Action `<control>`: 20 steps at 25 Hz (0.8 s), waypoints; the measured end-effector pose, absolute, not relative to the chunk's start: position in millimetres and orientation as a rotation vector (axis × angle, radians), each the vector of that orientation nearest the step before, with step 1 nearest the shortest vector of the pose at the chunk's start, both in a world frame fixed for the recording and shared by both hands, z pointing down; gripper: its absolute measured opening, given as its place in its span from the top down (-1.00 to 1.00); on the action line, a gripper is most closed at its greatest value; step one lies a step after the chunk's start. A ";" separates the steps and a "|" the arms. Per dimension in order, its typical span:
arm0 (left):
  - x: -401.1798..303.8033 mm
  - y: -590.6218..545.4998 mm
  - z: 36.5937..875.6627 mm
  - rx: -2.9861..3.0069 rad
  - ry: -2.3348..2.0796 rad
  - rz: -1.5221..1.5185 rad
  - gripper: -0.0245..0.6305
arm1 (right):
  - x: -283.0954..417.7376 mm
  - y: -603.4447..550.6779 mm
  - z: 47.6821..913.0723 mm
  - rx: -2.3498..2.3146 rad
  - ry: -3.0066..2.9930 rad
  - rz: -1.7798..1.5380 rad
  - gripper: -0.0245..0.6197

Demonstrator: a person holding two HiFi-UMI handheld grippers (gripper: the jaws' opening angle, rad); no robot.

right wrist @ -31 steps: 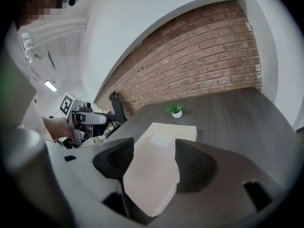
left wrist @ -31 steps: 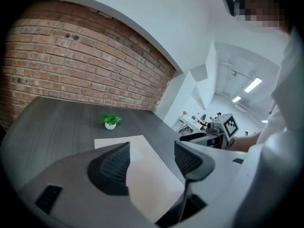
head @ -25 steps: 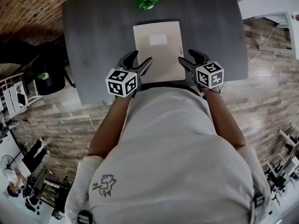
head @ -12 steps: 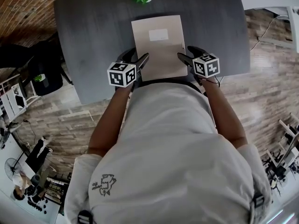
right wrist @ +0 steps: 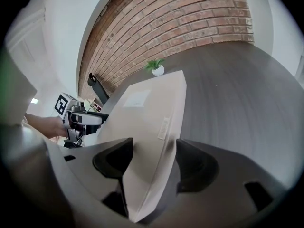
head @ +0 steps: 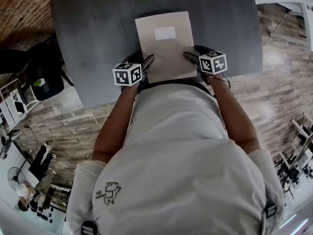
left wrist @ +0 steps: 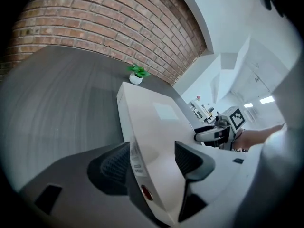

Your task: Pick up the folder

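Grey surface [head: 98, 43] bore a stiff, probably light folder [head: 166, 45]; left hand-held gripper [head: 145, 64] and right hand-held gripper [head: 190, 56] straddled its side edges, jaws apart, a sensible hold.

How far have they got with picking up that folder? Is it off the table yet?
Done: both grippers are in place, the left gripper and right gripper each straddling one side of the folder's near end. In hand: the grasp. Both pairs of jaws stand apart around its edge, not clamped. Left to do: closing and lifting, since the folder looks to lie flat on the table.
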State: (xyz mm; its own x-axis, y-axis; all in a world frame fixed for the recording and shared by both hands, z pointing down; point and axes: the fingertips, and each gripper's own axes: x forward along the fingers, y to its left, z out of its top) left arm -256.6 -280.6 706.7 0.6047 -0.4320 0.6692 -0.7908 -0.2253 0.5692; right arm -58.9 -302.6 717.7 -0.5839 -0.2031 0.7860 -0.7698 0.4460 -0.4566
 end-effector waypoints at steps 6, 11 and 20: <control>-255.5 -274.9 722.0 1.799 -0.951 0.450 0.03 | -58.4 -302.0 720.9 0.810 -2.036 1.141 0.02; -251.2 -272.1 728.5 1.762 -0.918 0.434 0.03 | -59.5 -302.3 721.6 0.804 -2.034 1.152 0.03; -251.0 -272.2 733.8 1.733 -0.922 0.409 0.06 | -60.8 -303.5 723.6 0.793 -2.035 1.145 0.05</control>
